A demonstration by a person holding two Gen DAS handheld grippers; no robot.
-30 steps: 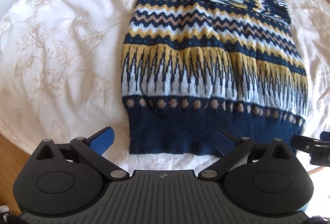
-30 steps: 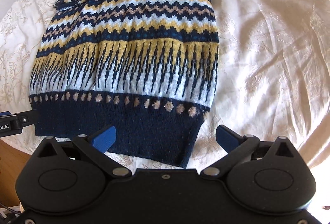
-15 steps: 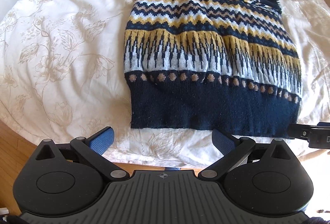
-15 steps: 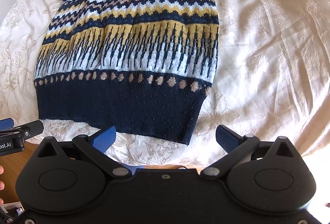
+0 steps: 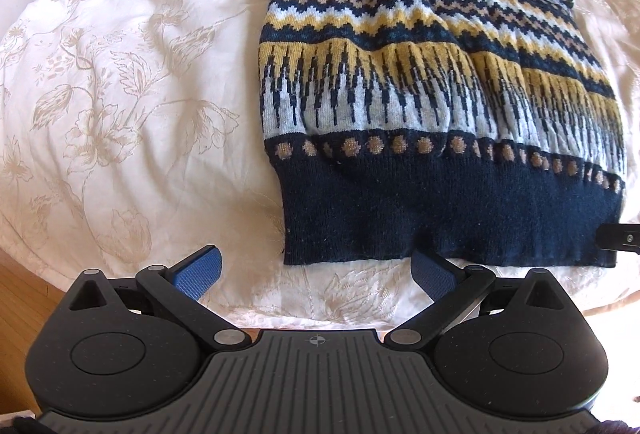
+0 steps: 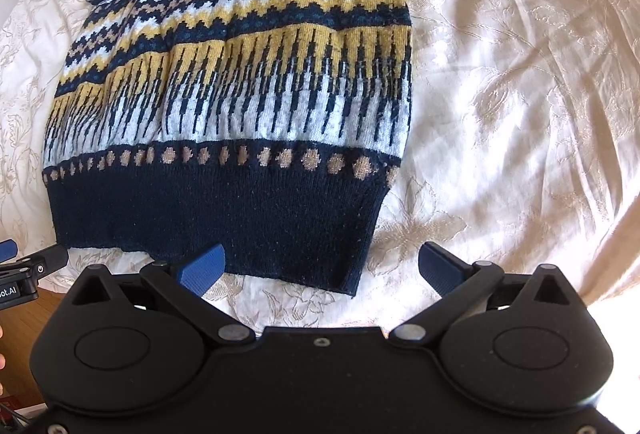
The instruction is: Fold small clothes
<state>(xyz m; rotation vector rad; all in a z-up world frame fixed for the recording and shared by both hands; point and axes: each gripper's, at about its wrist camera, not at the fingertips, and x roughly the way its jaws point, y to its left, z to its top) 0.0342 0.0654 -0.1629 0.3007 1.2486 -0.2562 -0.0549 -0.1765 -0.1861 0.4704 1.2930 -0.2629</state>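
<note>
A knitted sweater point(image 5: 420, 106) in navy, yellow and white lies flat on the bed, its sleeves folded across the chest at the far end and its navy hem point(image 5: 440, 222) towards me. My left gripper point(image 5: 316, 270) is open just in front of the hem's left corner, its blue pads point(image 5: 198, 268) empty. In the right wrist view the sweater point(image 6: 248, 82) fills the upper left. There my right gripper point(image 6: 320, 268) stands open over the hem's right corner point(image 6: 352, 282), holding nothing. Each gripper's tip shows at the edge of the other view.
A cream bedspread point(image 5: 120, 82) with a beige flower pattern covers the bed, with wide bare cloth point(image 6: 520, 94) on either side of the sweater. The bed's near edge and a strip of wooden floor point(image 5: 20, 274) lie just below the grippers.
Both grippers backed away from the hem half a second ago and have now come forward to it again. Both stayed open. The sweater has not moved.
</note>
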